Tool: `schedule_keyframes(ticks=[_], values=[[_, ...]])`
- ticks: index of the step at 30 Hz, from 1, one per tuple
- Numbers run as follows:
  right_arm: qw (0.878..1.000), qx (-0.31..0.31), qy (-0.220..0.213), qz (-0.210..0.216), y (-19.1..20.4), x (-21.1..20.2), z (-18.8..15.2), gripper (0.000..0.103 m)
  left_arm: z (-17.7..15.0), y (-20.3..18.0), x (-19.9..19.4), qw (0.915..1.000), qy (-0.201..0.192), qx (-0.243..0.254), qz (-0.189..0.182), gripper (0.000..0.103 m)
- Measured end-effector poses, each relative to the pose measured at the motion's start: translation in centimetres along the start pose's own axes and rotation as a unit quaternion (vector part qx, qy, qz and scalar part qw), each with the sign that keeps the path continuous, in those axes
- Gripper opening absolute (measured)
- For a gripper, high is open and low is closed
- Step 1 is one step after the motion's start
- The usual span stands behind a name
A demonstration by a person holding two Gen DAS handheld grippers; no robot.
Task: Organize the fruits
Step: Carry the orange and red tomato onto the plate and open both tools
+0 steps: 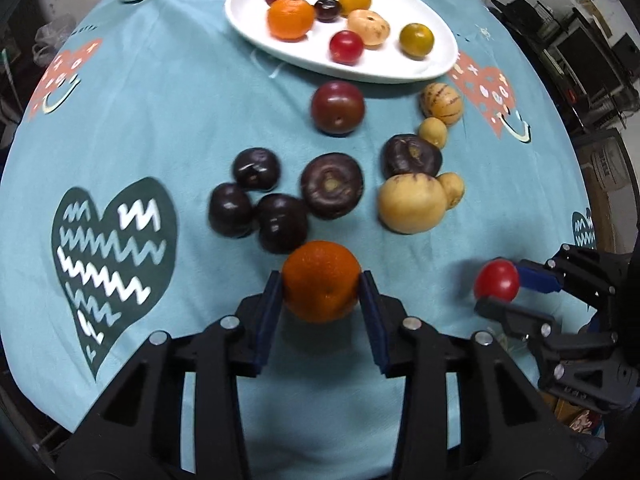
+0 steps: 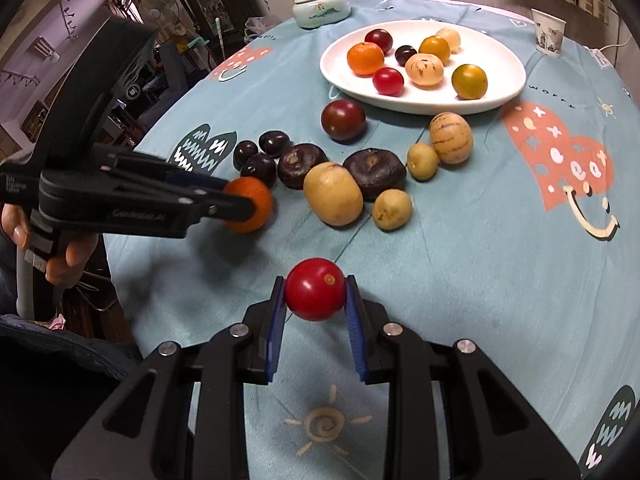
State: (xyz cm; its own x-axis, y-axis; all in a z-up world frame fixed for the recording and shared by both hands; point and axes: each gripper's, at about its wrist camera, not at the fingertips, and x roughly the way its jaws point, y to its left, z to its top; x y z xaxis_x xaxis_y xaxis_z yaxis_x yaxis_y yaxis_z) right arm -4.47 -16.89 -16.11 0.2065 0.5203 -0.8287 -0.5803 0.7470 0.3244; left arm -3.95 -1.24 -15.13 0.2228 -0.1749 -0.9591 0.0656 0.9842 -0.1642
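My left gripper [image 1: 321, 286] is shut on an orange tangerine [image 1: 321, 286], also seen in the right wrist view [image 2: 254, 206]. My right gripper [image 2: 315, 294] is shut on a red tomato [image 2: 315, 290], which shows at the right of the left wrist view [image 1: 497, 280]. Both are held above the near part of the table. A white oval plate [image 1: 420, 64] at the far side holds several small fruits, also in the right wrist view [image 2: 504, 92]. Loose dark purple fruits [image 1: 332, 190], yellow fruits [image 1: 412, 204] and a dark red tomato [image 1: 338, 108] lie between me and the plate.
A blue patterned tablecloth [image 1: 180, 120] covers the round table. A pale lidded ceramic jar [image 2: 320, 8] stands at the far left, a paper cup [image 2: 549, 32] at the far right. Cluttered room furniture surrounds the table.
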Motion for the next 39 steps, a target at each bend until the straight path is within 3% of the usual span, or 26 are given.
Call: schedule_keyframes(ticks=[8,13,19,24,29,39], values=[[1.0,0.012,-0.004,0.003,-0.1,0.1,0.1,0.029,0.0,1.2,-4.2,0.9988,-0.039,0.014,-0.024,0.039],[1.0,0.018,-0.011,0.001,-0.1,-0.2,0.4,0.029,2.5,0.1,-6.6,0.9959,-0.08,0.042,0.004,0.039],[0.996,0.014,-0.091,-0.011,0.2,-4.7,4.1,0.029,6.5,-1.4,-10.7,0.9832,-0.162,0.073,0.043,0.04],[0.984,0.015,-0.177,-0.027,-0.1,-9.7,8.8,0.029,10.2,-2.8,-12.5,0.9725,-0.206,0.084,0.07,0.04],[0.979,0.021,-0.197,-0.053,-0.9,-10.4,11.9,0.029,12.4,-3.9,-11.9,0.9727,-0.203,0.092,0.063,0.04],[0.982,0.025,-0.176,-0.07,-2.8,-8.4,14.0,0.029,15.4,-4.1,-8.1,0.9779,-0.173,0.102,0.056,0.04]])
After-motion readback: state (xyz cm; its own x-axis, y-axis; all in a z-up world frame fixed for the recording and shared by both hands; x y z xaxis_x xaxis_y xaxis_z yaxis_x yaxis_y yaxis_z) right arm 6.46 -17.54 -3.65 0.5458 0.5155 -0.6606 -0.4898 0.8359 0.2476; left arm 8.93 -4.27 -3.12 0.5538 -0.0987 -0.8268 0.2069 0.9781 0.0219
